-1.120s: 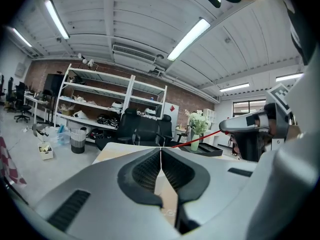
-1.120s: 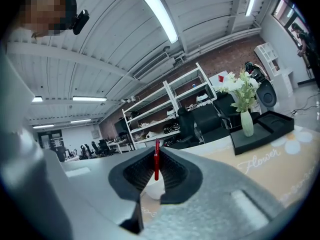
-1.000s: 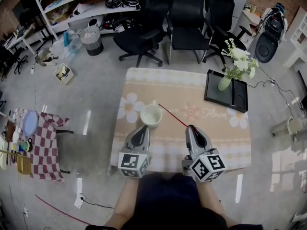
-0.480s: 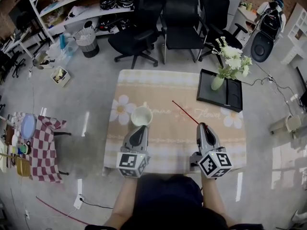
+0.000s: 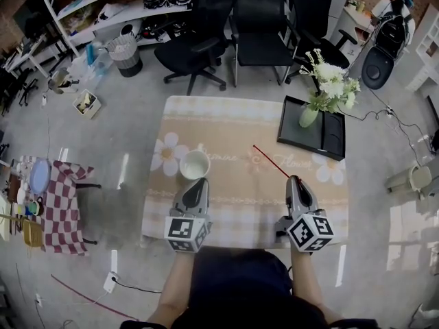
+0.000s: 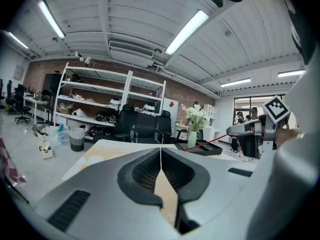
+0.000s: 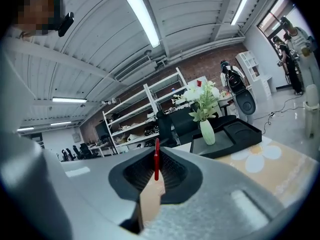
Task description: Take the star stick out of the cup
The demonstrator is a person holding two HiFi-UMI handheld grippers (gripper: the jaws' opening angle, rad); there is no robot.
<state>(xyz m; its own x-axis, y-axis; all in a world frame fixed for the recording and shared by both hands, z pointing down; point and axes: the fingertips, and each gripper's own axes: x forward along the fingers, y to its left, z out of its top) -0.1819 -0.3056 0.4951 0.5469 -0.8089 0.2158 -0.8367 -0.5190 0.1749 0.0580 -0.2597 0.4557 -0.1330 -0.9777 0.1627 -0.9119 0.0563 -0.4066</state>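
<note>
Right gripper [image 5: 293,179] clamped on red star stick [image 5: 272,162]; stick points toward 10 o'clock, clear of cup [image 5: 195,164]. Left gripper [image 5: 199,183] at cup's 6 o'clock, jaws together, empty.

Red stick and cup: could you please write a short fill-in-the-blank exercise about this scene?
1. The gripper clamping the red stick is the person's ____ one.
2. The stick lies entirely ____ the white cup.
3. The vase stands on a black ____.
Missing words: right; outside; tray.
</note>
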